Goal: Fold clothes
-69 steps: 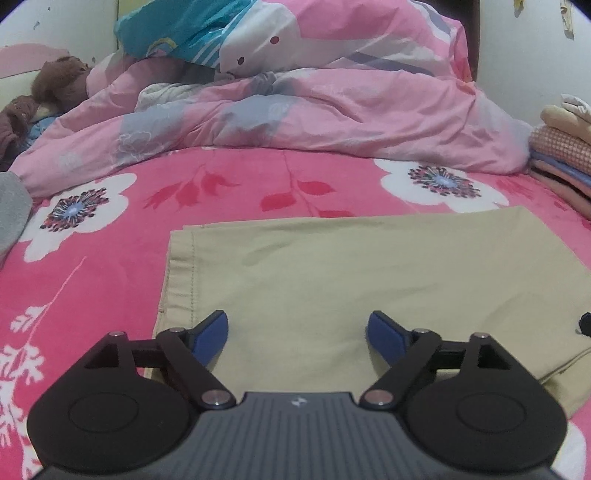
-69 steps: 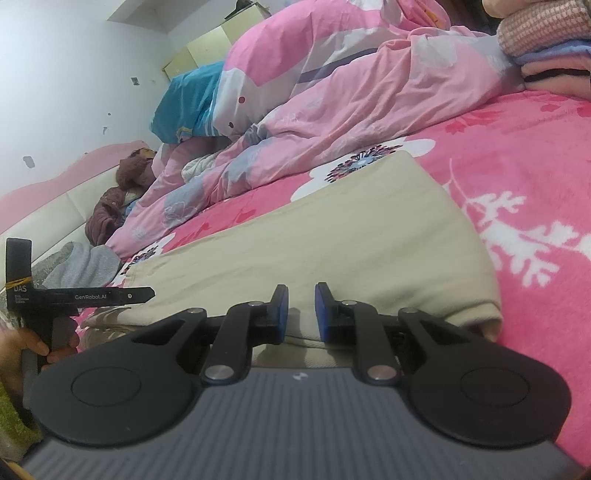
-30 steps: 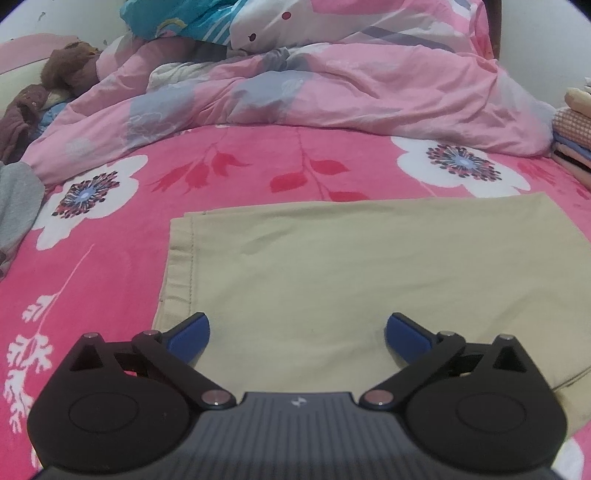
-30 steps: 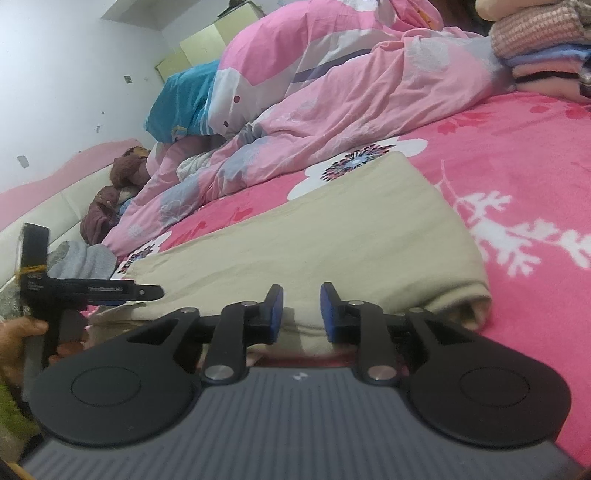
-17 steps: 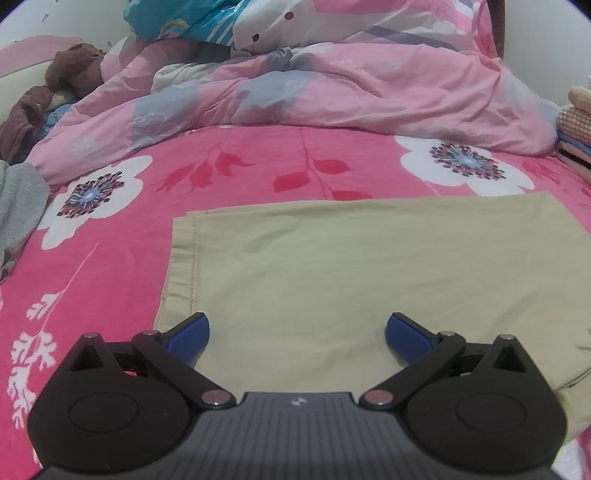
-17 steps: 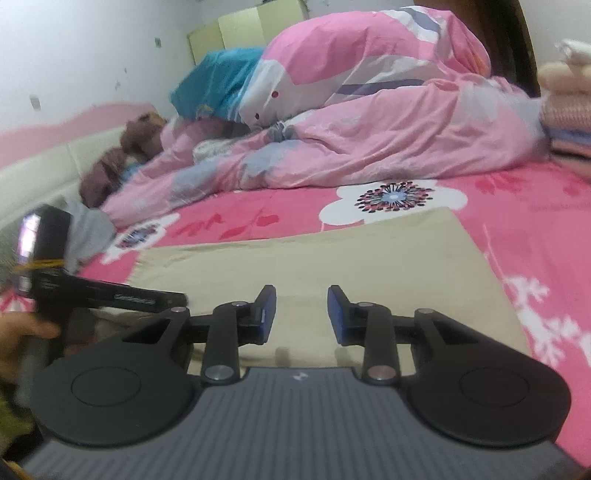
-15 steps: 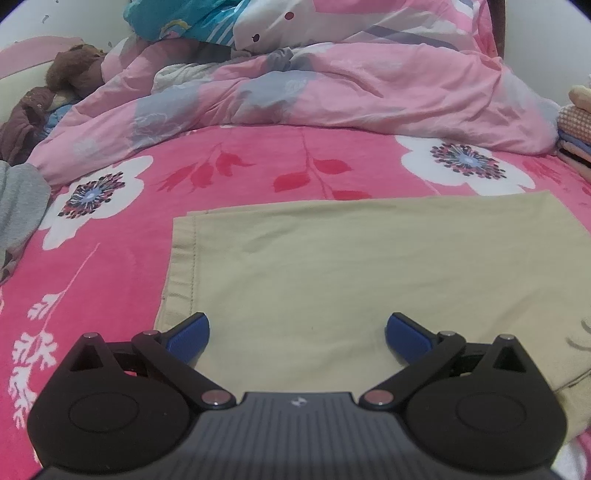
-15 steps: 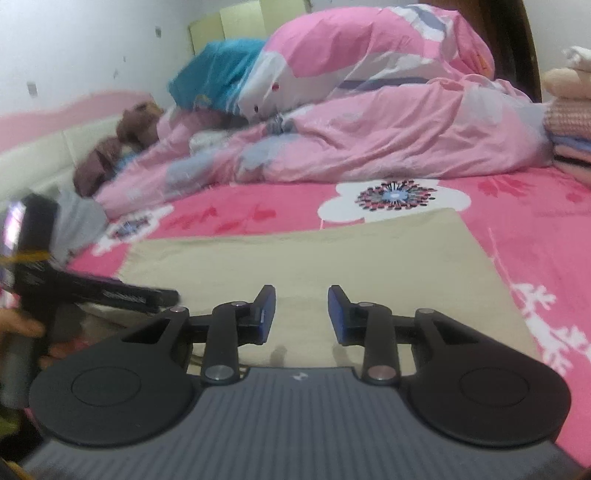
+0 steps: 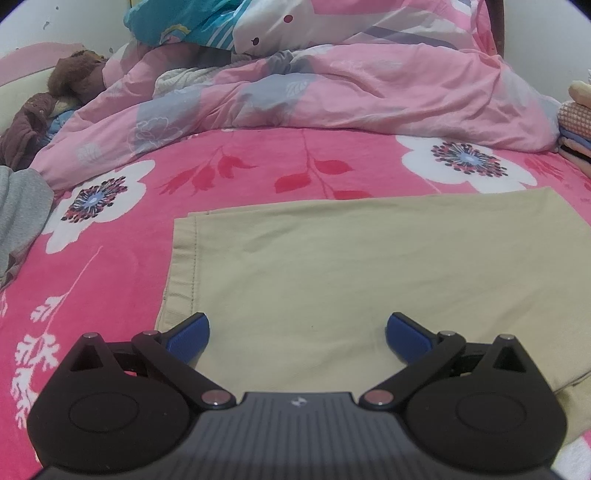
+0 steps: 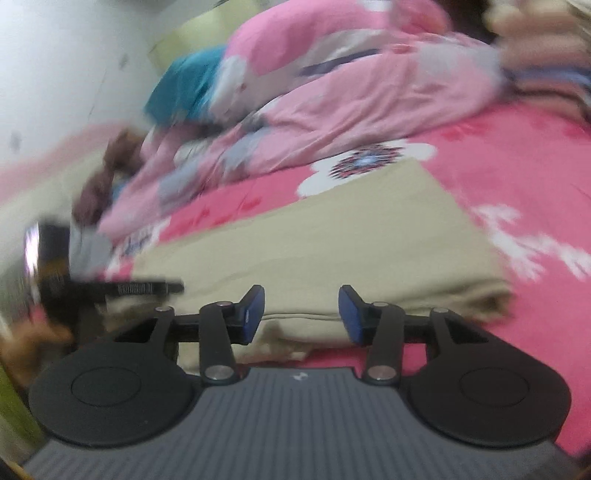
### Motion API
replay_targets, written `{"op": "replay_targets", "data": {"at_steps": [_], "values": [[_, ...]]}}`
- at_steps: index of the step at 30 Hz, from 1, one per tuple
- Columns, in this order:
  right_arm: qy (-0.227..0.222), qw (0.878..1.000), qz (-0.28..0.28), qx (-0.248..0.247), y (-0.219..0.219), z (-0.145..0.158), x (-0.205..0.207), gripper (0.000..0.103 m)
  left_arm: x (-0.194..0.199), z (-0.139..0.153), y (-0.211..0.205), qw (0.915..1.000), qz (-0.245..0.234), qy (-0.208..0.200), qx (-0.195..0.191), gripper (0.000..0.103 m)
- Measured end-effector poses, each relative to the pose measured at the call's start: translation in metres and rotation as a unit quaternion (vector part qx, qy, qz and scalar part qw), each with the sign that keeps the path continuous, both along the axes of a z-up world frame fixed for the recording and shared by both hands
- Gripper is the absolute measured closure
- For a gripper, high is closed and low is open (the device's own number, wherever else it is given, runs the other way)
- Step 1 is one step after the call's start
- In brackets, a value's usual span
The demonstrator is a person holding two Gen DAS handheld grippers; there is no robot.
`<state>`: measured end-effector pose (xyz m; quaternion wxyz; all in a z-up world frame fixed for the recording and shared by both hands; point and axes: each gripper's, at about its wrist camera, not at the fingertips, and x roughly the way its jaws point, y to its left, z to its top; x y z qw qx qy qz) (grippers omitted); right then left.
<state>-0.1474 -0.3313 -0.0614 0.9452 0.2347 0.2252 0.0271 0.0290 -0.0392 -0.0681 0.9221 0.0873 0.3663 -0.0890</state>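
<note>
A folded beige garment point(image 9: 369, 266) lies flat on the pink flowered bedsheet point(image 9: 110, 295). My left gripper point(image 9: 297, 332) hovers over its near left part, open wide, blue pads empty. In the blurred right wrist view the same beige garment point(image 10: 332, 236) shows its thick folded near edge. My right gripper point(image 10: 301, 308) is just in front of that edge, its jaws opening, with no cloth pressed between the pads. The left gripper's black body point(image 10: 110, 286) shows at the left of that view, held by a hand.
A rumpled pink quilt point(image 9: 332, 92) and a teal pillow point(image 9: 184, 22) fill the back of the bed. A stack of folded clothes point(image 9: 576, 122) stands at the far right. Grey cloth point(image 9: 18, 206) and brown clothing point(image 9: 44, 107) lie at the left.
The right gripper's jaws have widened and its view has swung and tilted, now blurred. The left gripper and the beige garment have stayed put.
</note>
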Motion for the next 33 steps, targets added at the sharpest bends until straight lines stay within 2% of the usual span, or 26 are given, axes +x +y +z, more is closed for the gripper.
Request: {"op": "replay_targets", "data": {"at_steps": [6,9,14,18,22,25,29,33], "values": [[0.013,0.996,-0.092,0.009,-0.035,0.000,-0.033,0.055,-0.001,-0.001,0.001,1.0000,-0.002,-0.003,-0.001,0.000],[0.027,0.990,-0.125,0.061,-0.053,-0.010,-0.044,0.052,-0.001,-0.001,0.001,1.0000,-0.004,-0.005,-0.003,0.000],[0.050,0.976,-0.148,0.149,-0.068,-0.036,-0.047,0.051,-0.002,-0.001,0.002,1.0000,-0.007,-0.006,-0.005,0.000],[0.031,0.968,-0.151,0.198,-0.075,-0.048,-0.041,0.048,-0.001,-0.001,0.002,0.9999,-0.009,-0.006,-0.005,0.000],[0.009,0.954,-0.159,0.252,-0.087,-0.059,-0.033,0.048,-0.002,-0.002,0.003,0.9999,-0.009,-0.010,-0.005,0.000],[-0.001,0.952,-0.163,0.259,-0.090,-0.060,-0.026,0.048,-0.002,-0.003,0.002,0.9999,-0.009,-0.011,-0.005,0.000],[-0.008,0.955,-0.163,0.248,-0.092,-0.059,-0.012,0.048,-0.001,-0.003,0.001,0.9999,-0.009,-0.011,-0.004,0.000],[-0.020,0.950,-0.168,0.262,-0.099,-0.063,0.000,0.048,-0.001,-0.003,0.000,0.9999,-0.008,-0.011,-0.004,0.000]]}}
